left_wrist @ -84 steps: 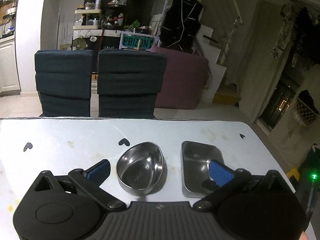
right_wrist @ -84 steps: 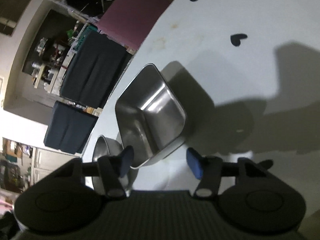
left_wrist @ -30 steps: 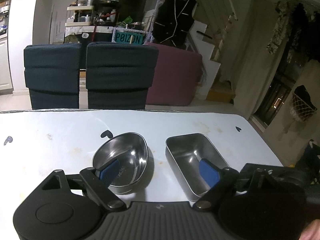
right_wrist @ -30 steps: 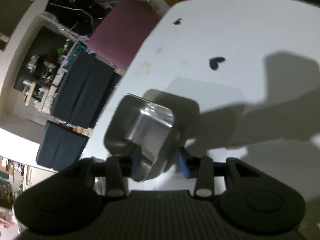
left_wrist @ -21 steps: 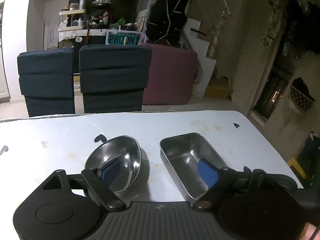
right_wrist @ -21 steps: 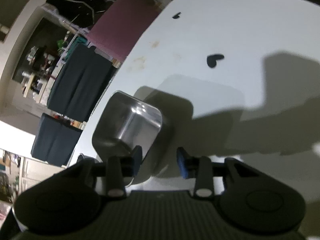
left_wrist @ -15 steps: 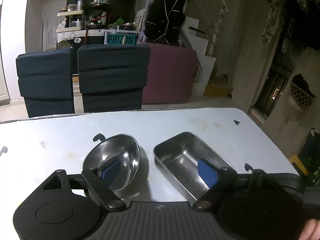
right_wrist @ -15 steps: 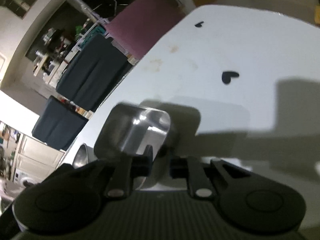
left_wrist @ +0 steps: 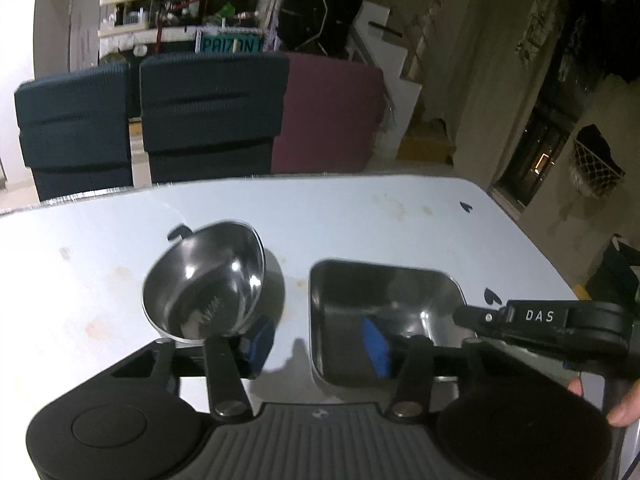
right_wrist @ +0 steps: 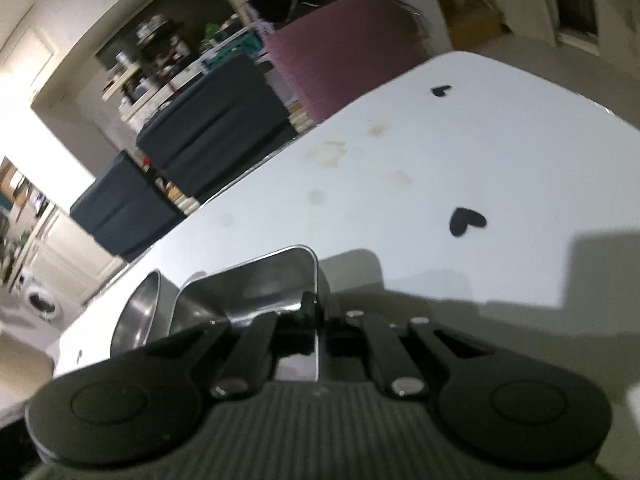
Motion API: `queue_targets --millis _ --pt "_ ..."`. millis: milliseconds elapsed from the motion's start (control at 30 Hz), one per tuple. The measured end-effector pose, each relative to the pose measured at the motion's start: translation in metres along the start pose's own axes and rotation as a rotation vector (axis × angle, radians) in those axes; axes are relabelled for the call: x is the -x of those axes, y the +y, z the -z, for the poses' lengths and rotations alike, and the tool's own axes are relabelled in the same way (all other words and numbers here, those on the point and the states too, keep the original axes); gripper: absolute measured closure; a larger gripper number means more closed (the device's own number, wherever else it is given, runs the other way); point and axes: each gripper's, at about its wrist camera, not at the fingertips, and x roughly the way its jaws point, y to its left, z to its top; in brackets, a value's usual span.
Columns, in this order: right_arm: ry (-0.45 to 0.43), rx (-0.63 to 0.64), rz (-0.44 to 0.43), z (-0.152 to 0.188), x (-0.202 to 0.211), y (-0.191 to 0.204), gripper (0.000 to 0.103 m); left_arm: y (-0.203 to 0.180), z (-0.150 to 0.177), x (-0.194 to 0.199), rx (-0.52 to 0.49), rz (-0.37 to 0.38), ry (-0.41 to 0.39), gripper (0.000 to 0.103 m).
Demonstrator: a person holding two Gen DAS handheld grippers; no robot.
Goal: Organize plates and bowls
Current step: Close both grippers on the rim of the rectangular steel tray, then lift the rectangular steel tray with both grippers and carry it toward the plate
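Note:
A steel rectangular tray [left_wrist: 384, 300] sits on the white table [left_wrist: 360, 216], with a round steel bowl [left_wrist: 204, 280] just to its left. My right gripper [left_wrist: 460, 314] comes in from the right and is shut on the tray's right rim. In the right wrist view the right gripper [right_wrist: 320, 320] pinches that rim of the tray [right_wrist: 248, 284], and the bowl [right_wrist: 140, 312] lies beyond it. My left gripper [left_wrist: 318, 346] is open and straddles the tray's left wall. One blue pad is inside the tray; the other is beside the bowl. I cannot tell if the tray is off the table.
Black heart stickers [right_wrist: 464, 220] mark the table. Two dark blue chairs [left_wrist: 212, 116] and a maroon sofa [left_wrist: 328, 112] stand past the far edge. The table's right edge [left_wrist: 532, 236] is close to the tray. A person's fingers [left_wrist: 624, 408] hold the right gripper.
The right gripper has closed onto the tray's rim, and the tray has turned on the table. The left gripper's fingers have narrowed and moved in around the tray's left wall.

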Motion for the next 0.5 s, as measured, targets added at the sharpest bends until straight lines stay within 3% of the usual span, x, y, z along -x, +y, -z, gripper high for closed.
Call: queue_targets --millis 300,500 --pt "0.037 0.120 -0.055 0.002 0.000 0.011 0.099 0.010 0.005 -0.005 0.046 -0.008 0.046 0.082" --pt "0.073 0.139 -0.079 0.001 -0.002 0.013 0.098 0.018 0.009 -0.007 0.073 -0.017 0.073 0.087"
